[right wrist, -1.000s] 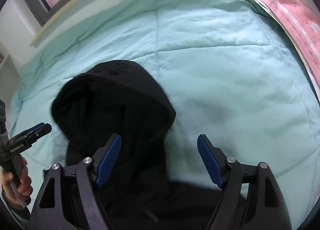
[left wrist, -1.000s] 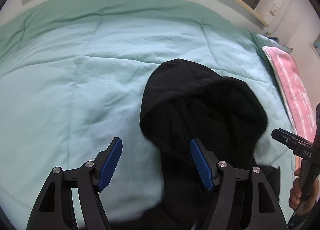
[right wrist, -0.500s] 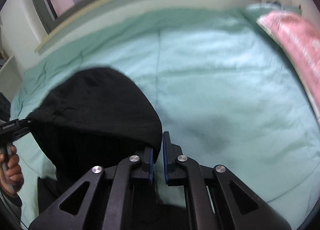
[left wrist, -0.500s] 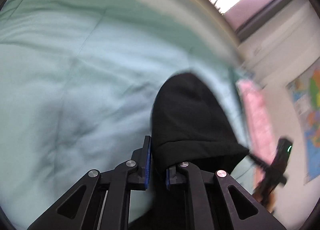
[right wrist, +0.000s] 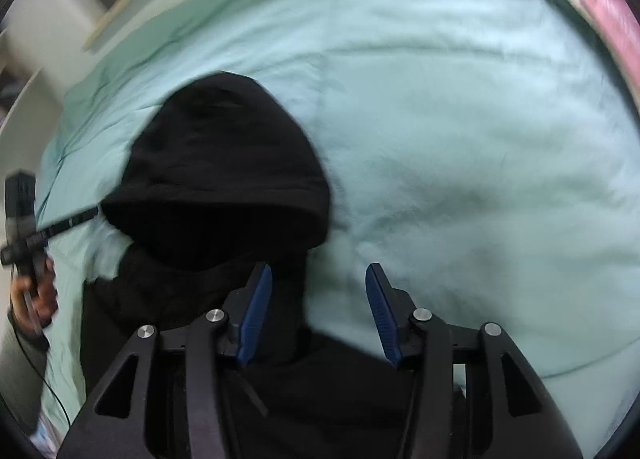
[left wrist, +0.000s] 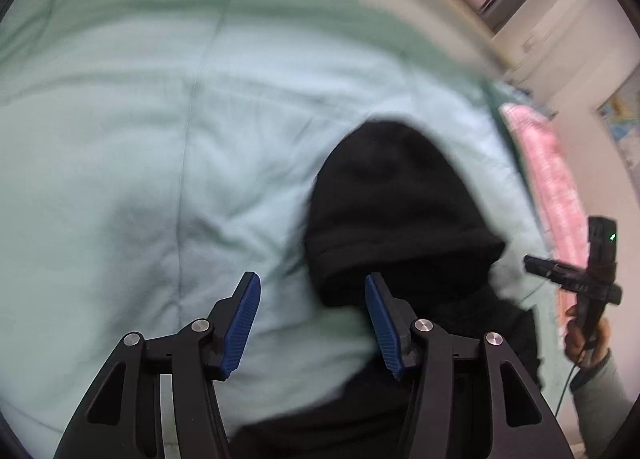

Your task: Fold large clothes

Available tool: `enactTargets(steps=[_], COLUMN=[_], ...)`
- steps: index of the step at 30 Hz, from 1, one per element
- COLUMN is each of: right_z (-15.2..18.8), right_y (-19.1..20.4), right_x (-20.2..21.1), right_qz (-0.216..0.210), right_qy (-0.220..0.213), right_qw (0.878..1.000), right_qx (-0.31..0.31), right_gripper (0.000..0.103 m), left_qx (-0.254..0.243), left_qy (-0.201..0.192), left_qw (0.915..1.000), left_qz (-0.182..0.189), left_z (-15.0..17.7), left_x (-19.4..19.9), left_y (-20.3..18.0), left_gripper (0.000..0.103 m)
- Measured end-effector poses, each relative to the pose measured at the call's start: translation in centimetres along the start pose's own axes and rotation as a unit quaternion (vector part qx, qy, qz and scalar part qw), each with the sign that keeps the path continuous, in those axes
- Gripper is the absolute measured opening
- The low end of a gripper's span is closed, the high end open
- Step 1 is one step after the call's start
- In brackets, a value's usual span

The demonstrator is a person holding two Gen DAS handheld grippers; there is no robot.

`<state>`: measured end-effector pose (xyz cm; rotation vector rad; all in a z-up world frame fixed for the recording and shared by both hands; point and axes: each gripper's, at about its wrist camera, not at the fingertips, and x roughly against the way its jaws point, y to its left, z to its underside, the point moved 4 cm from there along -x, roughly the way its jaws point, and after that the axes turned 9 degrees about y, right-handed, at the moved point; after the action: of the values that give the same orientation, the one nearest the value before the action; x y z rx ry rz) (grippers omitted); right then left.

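Note:
A black hooded garment lies on the mint duvet (left wrist: pixel 160 139), its hood (left wrist: pixel 396 199) spread flat ahead of both grippers. In the left wrist view my left gripper (left wrist: pixel 312 287) has its jaws opening; the hood's left edge sits just inside the right blue pad and neither pad presses it. My right gripper (right wrist: pixel 319 275) is also opening over the hood's (right wrist: pixel 224 167) right corner, with loose black cloth beside its left pad. Each view shows the other gripper from the side: the right one (left wrist: pixel 556 273) and the left one (right wrist: pixel 68 223), both in a hand.
A pink patterned cloth (left wrist: pixel 548 179) lies along the bed's right side, also seen at the top right in the right wrist view (right wrist: pixel 600 7). A pale wooden ledge (left wrist: pixel 452 7) under a window runs behind the bed. The duvet (right wrist: pixel 460 119) stretches wide around the garment.
Both grippers, open a second ago, pinched the hood's two corners half a second ago and have now let go. The hood lies flatter, its brim toward the cameras.

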<state>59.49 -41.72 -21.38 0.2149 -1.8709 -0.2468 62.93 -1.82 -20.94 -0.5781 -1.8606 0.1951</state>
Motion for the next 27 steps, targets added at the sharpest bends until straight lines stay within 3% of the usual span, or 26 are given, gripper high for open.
enactTargets(steps=[3,6,9,11,13,15,19,24,27], right_z=[-1.2,-4.1,-5.9,-5.7,-5.1,-4.8,-5.4,-9.6,-13.1], right_y=[2.3,5.6,7.1,6.8,6.0,5.5,5.9,9.5,10.8], right_x=[2.1,0.8,-3.8,-8.2,-11.5,-12.6,-10.8,-4.6,-5.2], right_qz=[-0.011,-0.024,-0.012,-0.003,0.009,0.003,-0.002,-0.027,-0.018], right_qy=[-0.038,-0.045,-0.017,0.029,0.059,0.055,0.055,-0.036,-0.054], right_qw=[0.999,0.998,0.998,0.997,0.996,0.997,0.997,0.991,0.988], right_qx=[0.019,0.039,0.06,0.068,0.064,0.058,0.062,0.123,0.143], right_gripper=[0.053,0.053,0.053,0.053,0.052,0.051,0.052,0.052,0.052], left_qx=[-0.017,-0.034,-0.029,-0.015,-0.003,0.002,-0.006,-0.002,-0.004], left_qy=[-0.033,-0.028,0.026,0.079,0.095,0.082,0.069,0.015,-0.003], left_qw=[0.9991,0.9988,0.9992,0.996,0.9946,0.9958,0.9969,0.9996,0.9998], left_qz=[0.022,0.02,-0.004,-0.04,-0.043,-0.039,-0.037,0.023,0.019], left_z=[-2.5,-5.0,-4.8,-3.3,-2.1,-2.2,-2.7,-4.0,-4.2], left_x=[1.7,-0.5,-5.7,-10.3,-13.0,-12.7,-11.3,-6.7,-5.9], left_y=[-2.6,-5.4,-5.0,-3.6,-2.1,-2.1,-2.7,-3.9,-4.4], left_gripper=[0.064,0.064,0.064,0.063,0.064,0.064,0.064,0.065,0.065])
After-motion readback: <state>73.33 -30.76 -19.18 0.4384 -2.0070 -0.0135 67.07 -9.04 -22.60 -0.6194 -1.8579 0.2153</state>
